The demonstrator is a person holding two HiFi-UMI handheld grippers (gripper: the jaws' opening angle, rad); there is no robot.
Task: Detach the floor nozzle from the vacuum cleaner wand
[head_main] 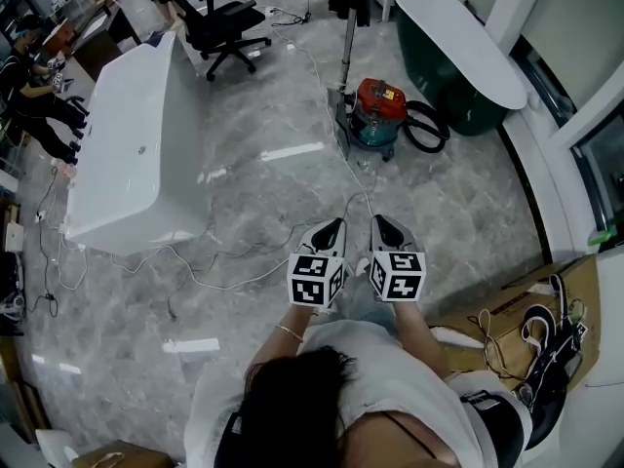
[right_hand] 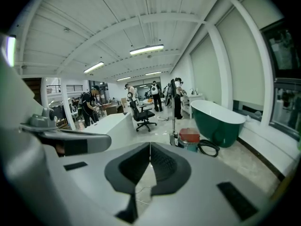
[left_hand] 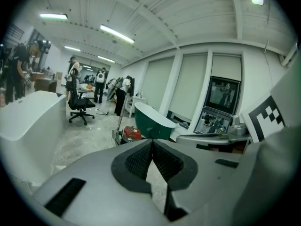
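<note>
The left gripper (head_main: 331, 227) and the right gripper (head_main: 380, 224) are both pressed shut with nothing in them, side by side, pointing toward the vacuum cleaner (head_main: 378, 113) well ahead. The floor nozzle (head_main: 340, 100) sits on the floor at the bottom of the upright wand (head_main: 348, 42), too small to see well. I think it is hard, light plastic and the wand is smooth and slippery, so hold the wand low down and the nozzle by its neck.
</note>
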